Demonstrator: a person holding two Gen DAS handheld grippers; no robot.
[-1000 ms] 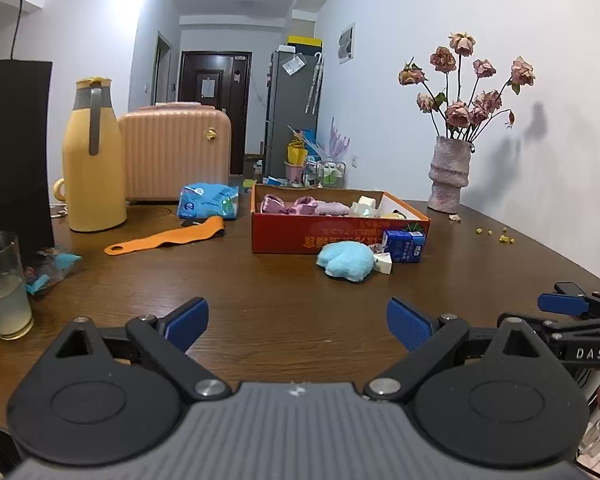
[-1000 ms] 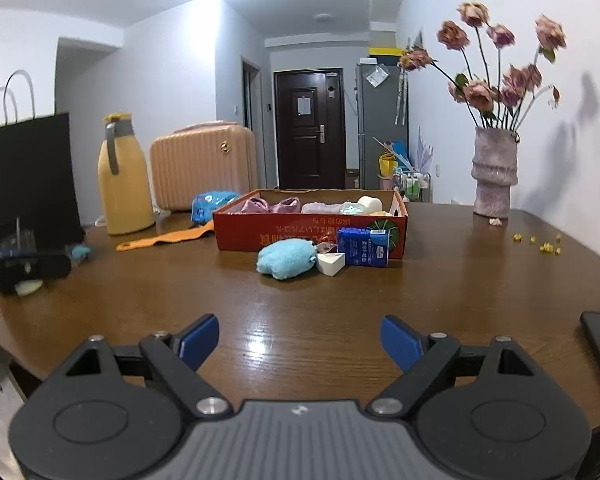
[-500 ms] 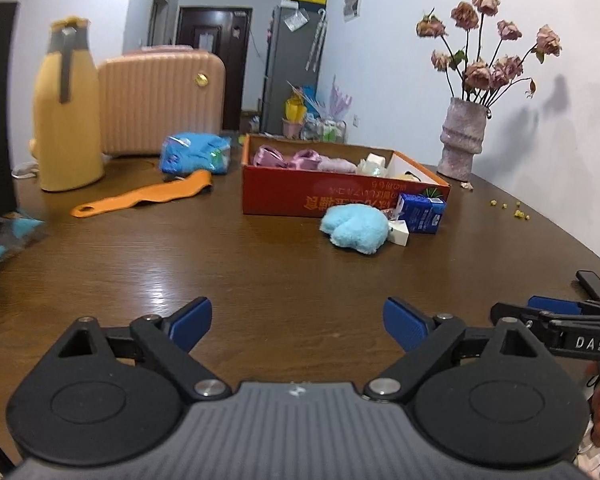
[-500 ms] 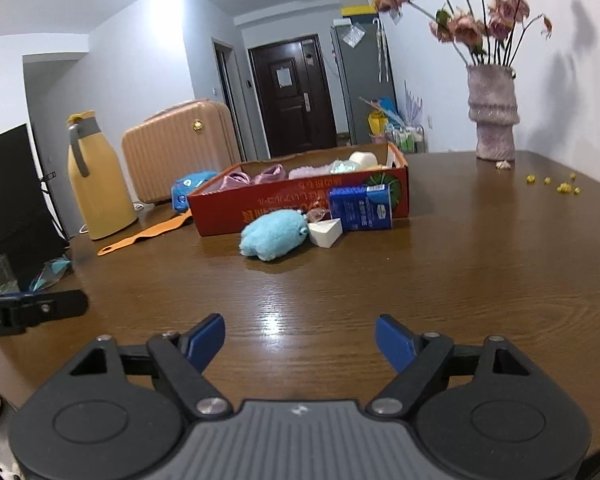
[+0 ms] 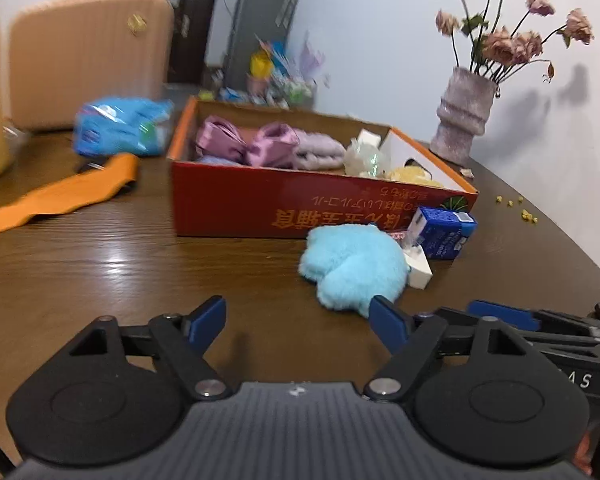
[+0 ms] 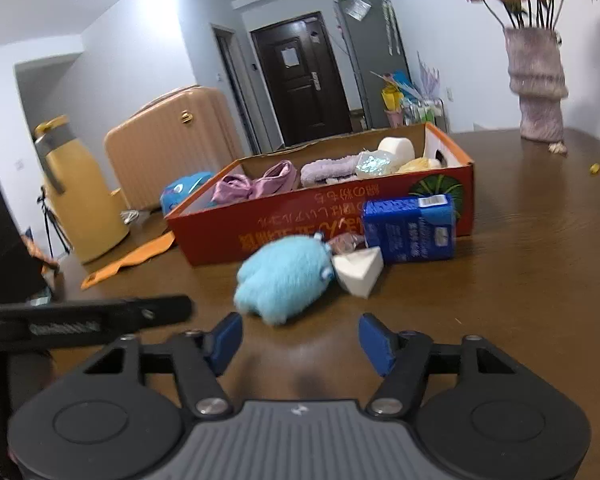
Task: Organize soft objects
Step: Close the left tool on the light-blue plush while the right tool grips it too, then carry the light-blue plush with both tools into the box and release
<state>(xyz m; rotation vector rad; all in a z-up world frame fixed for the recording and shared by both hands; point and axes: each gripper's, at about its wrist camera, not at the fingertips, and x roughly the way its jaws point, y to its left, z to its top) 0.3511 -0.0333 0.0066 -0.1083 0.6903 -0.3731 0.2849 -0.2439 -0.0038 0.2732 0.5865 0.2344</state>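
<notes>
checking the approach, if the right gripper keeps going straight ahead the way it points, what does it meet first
Most likely the light blue plush toy, lying on the table just ahead of the open right gripper and slightly left of centre. The red box lies behind it. Depth is uncertain.

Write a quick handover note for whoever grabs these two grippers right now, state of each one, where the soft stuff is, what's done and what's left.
Left gripper: open, empty, low over the table.
Right gripper: open, empty, pointed at the blue plush toy.
Red box: already holds pink satin pieces, a lavender knit item and a few other small items.
Blue plush toy: on the table in front of the box, touching a white wedge sponge; a blue carton stands against the box.
Left: nothing gripped yet; the plush toy looks like the next pick, probably for the right gripper. An orange strap lies left of the box.
</notes>
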